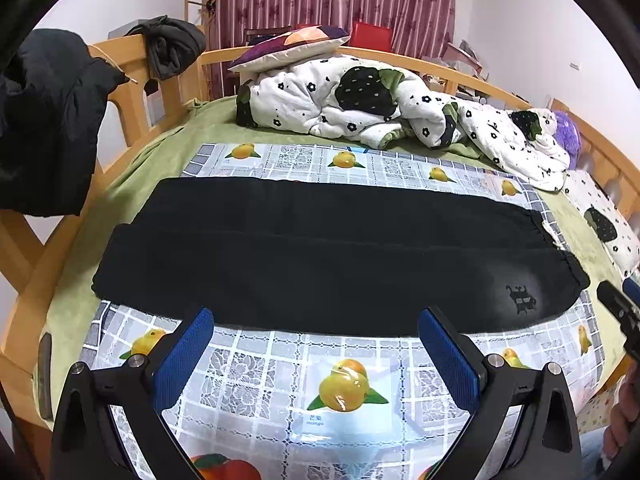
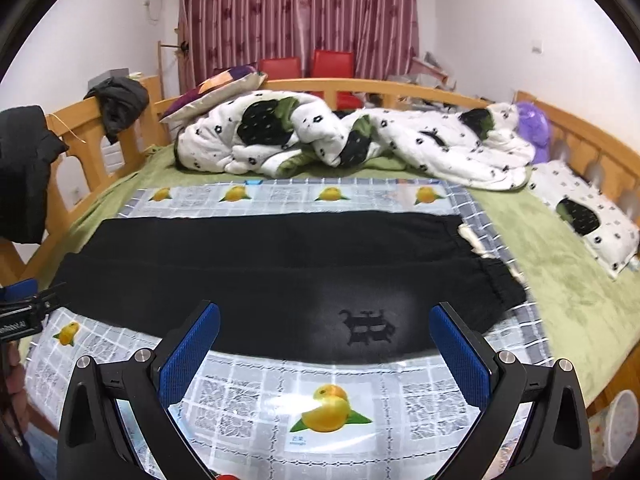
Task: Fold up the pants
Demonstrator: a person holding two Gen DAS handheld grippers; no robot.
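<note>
One pair of black pants lies flat across the middle of the frame on a fruit-print plastic cloth covering the bed, legs side by side. Two claws hover at the lower edge, left claw and right claw, both spread apart and empty. The cloth looks slick, so I judge a pinch could catch it with the fabric, or drag the legs out of line.

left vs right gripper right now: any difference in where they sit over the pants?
The left gripper sits before the plain middle of the black pants; the right gripper sits nearer the waistband end, framing the printed logo. The near hem crosses between the right's jaws, just ahead of the left's. Shared: both open, holding nothing, above the fruit-print cloth.
</note>
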